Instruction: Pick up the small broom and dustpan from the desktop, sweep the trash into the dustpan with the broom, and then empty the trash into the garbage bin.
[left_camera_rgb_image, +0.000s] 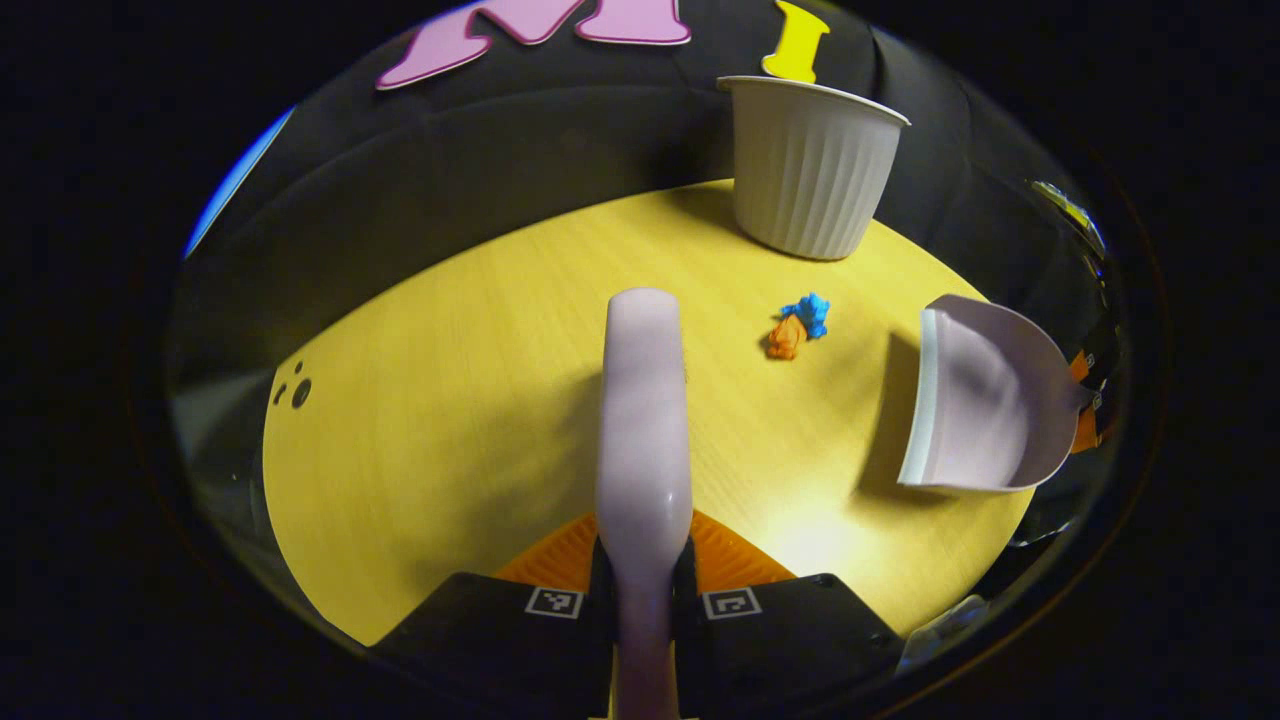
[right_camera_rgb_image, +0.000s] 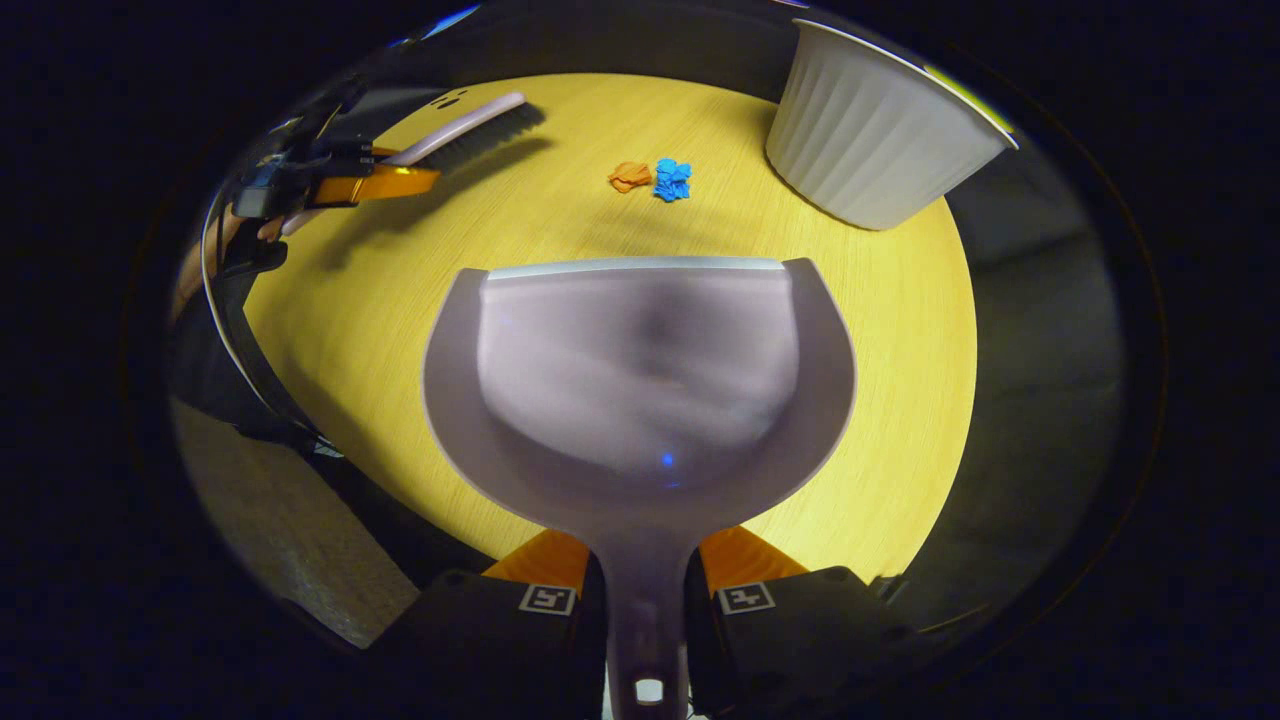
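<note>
In the left gripper view, my left gripper (left_camera_rgb_image: 642, 575) is shut on the handle of the small pale lilac broom (left_camera_rgb_image: 642, 420), which points forward above the yellow desktop (left_camera_rgb_image: 450, 420). Ahead to the right lies the trash: a blue scrap (left_camera_rgb_image: 810, 314) touching an orange scrap (left_camera_rgb_image: 787, 337). In the right gripper view, my right gripper (right_camera_rgb_image: 645, 590) is shut on the handle of the pale lilac dustpan (right_camera_rgb_image: 640, 380), held above the desk with its lip facing the blue scrap (right_camera_rgb_image: 672, 179) and orange scrap (right_camera_rgb_image: 629, 176). The broom (right_camera_rgb_image: 462, 122) and left gripper (right_camera_rgb_image: 345, 182) appear at the upper left there.
A white ribbed garbage bin (left_camera_rgb_image: 810, 165) stands upright at the desk's far side, right of centre; in the right gripper view the garbage bin (right_camera_rgb_image: 875, 135) sits upper right, just beyond the trash. The dustpan (left_camera_rgb_image: 985, 405) hangs near the desk's right edge. Small holes (left_camera_rgb_image: 295, 385) mark the desk's left.
</note>
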